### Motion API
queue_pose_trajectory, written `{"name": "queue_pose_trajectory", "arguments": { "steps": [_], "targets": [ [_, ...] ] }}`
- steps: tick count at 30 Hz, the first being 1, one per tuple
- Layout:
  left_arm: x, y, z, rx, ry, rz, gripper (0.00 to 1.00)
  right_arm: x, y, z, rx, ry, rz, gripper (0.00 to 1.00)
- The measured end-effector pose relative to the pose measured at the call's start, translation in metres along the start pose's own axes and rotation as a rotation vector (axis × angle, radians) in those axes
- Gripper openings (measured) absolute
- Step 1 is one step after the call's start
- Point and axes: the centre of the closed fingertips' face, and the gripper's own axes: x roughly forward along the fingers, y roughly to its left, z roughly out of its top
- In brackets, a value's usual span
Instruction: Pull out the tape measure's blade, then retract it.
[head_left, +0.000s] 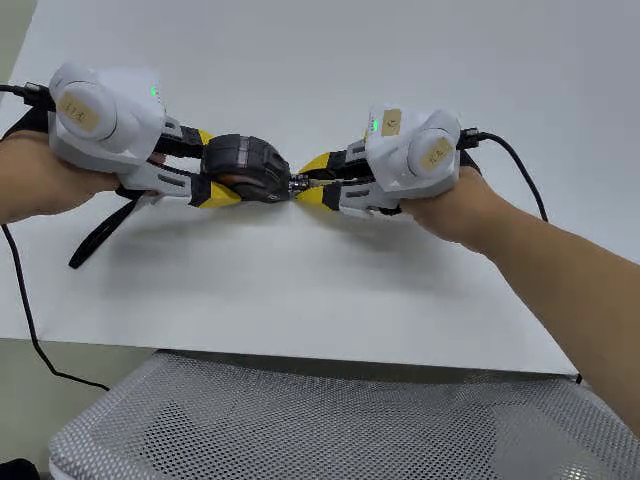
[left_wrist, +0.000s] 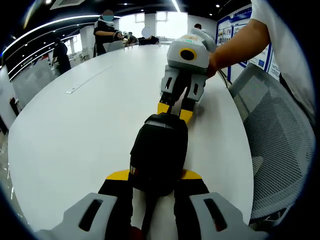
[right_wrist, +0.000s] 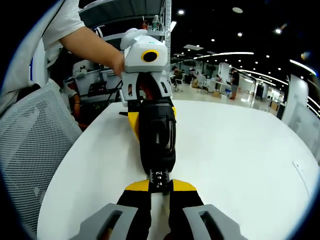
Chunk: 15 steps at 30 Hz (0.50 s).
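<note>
The black tape measure (head_left: 245, 165) is held over the white table (head_left: 300, 300), its case clamped between the jaws of the left gripper (head_left: 213, 167); the right gripper (head_left: 313, 180) is closed on the blade's end hook (head_left: 298, 184). The blade is seen barely drawn out; the grippers are set almost tip to tip.

The left gripper (head_left: 212, 167) and right gripper (head_left: 318, 182) are looked down on from above and behind by the head camera, at close range. The left gripper view is aimed forward along its own jaws, very near the tape measure (left_wrist: 159, 155) held between them, with the right gripper faced just beyond. The right gripper view is pointed the opposite way. The tape measure, white table (right_wrist: 240, 150) and mesh chair (head_left: 300, 420) are shared by all three views.
</note>
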Motion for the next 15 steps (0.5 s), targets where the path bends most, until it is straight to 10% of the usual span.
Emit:
{"name": "queue_pose_trajectory", "arguments": {
  "steps": [15],
  "targets": [
    [0.001, 0.002, 0.000, -0.003, -0.002, -0.004, 0.26, -0.020, -0.002, -0.012, 0.013, 0.019, -0.021, 0.09]
  ]
}}
